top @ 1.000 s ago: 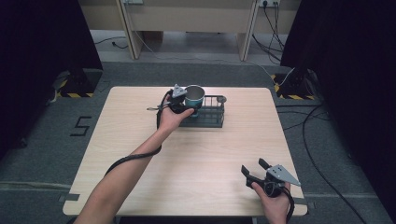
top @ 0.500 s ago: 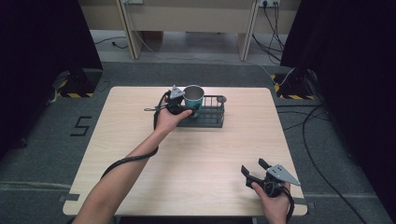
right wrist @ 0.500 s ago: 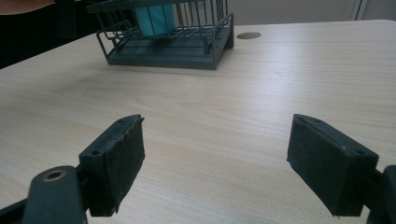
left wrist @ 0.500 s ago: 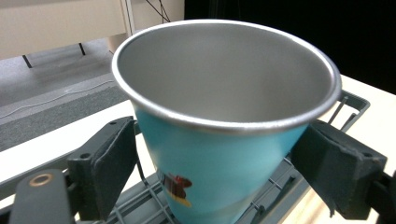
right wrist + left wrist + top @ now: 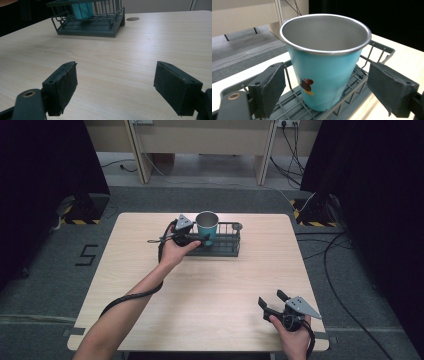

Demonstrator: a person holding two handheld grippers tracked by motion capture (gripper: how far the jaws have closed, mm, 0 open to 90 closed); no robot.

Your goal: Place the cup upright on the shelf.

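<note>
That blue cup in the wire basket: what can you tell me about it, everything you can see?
The cup is a tapered tumbler, turquoise outside, bare silvery metal inside and at its rolled rim, with a small red and yellow sticker low on its side. It looks empty. It stands upright on the floor of the dark wire basket, at the basket's left end, rising well above the rails. The left claw sits open around it, pads on either side, not touching it.

floor (image 5: 150,195): grey carpet | table (image 5: 210,285): light wood | sides: black curtains (image 5: 45,180) | rear: beige desk (image 5: 200,135)
</note>
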